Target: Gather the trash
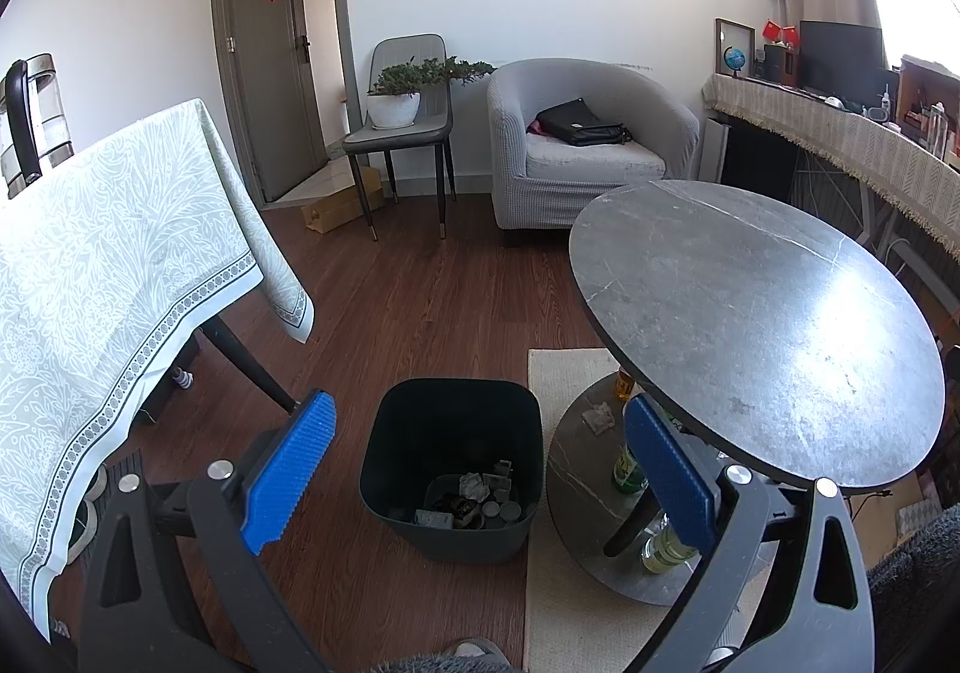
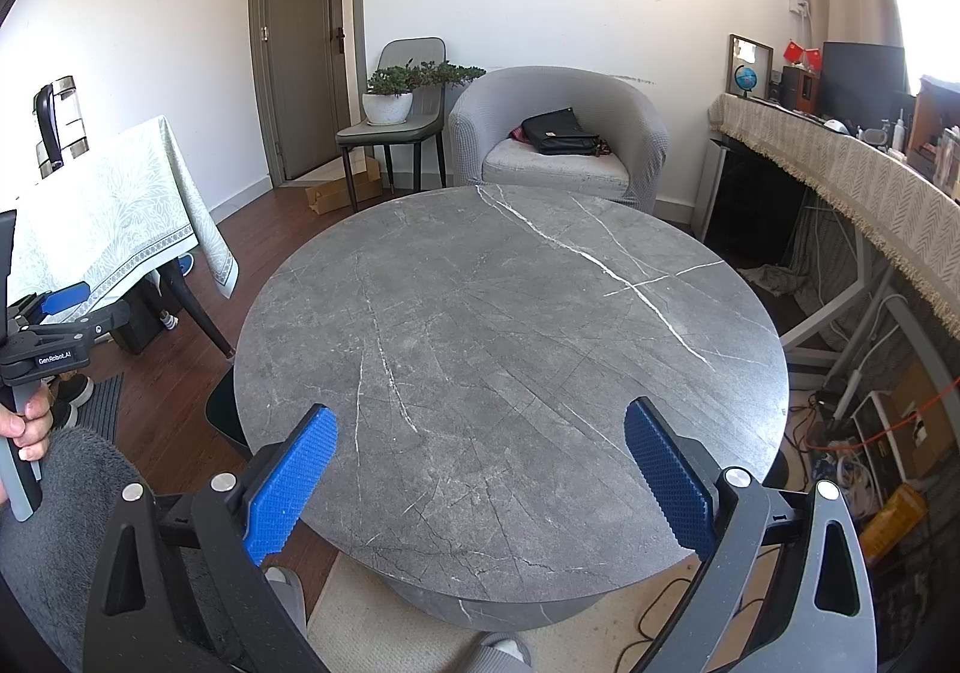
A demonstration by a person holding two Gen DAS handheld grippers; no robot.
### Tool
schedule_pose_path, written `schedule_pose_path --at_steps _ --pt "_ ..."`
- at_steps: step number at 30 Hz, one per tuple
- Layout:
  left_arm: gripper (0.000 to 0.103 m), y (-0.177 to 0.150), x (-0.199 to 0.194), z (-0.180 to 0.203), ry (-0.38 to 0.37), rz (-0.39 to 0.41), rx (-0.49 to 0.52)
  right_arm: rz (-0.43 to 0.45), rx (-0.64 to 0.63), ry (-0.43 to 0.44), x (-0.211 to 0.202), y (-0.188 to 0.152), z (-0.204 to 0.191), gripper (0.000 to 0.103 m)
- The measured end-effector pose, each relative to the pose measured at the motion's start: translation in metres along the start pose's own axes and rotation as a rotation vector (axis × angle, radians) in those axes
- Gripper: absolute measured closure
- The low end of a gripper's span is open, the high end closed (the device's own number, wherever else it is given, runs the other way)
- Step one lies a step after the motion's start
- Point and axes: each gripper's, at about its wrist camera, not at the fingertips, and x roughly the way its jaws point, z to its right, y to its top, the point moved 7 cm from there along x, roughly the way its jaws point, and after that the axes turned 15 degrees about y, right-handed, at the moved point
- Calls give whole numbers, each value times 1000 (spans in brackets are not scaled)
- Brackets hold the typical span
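A dark square bin [image 1: 451, 436] stands on the wood floor with several bits of trash [image 1: 474, 502] at its bottom. My left gripper [image 1: 480, 469] is open and empty above the bin. A crumpled paper scrap [image 1: 600, 416] lies on the round table's lower shelf. My right gripper [image 2: 480, 484] is open and empty over the near part of the grey marble round table [image 2: 510, 325], whose top is bare. The left gripper also shows at the left edge of the right wrist view [image 2: 66, 307], held in a hand.
A table with a pale green cloth [image 1: 108, 277] stands at left. Bottles [image 1: 627, 469] stand under the round table [image 1: 762, 325]. A grey armchair [image 1: 588, 144] with a black bag, a chair with a potted plant [image 1: 396, 96] and a long side table [image 2: 852, 175] line the room.
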Motion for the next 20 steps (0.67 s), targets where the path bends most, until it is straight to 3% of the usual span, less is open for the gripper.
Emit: schedule_pose_path --at_steps 20 --pt "4 -1 1 4 7 -4 9 -2 0 -2 -1 -2 1 5"
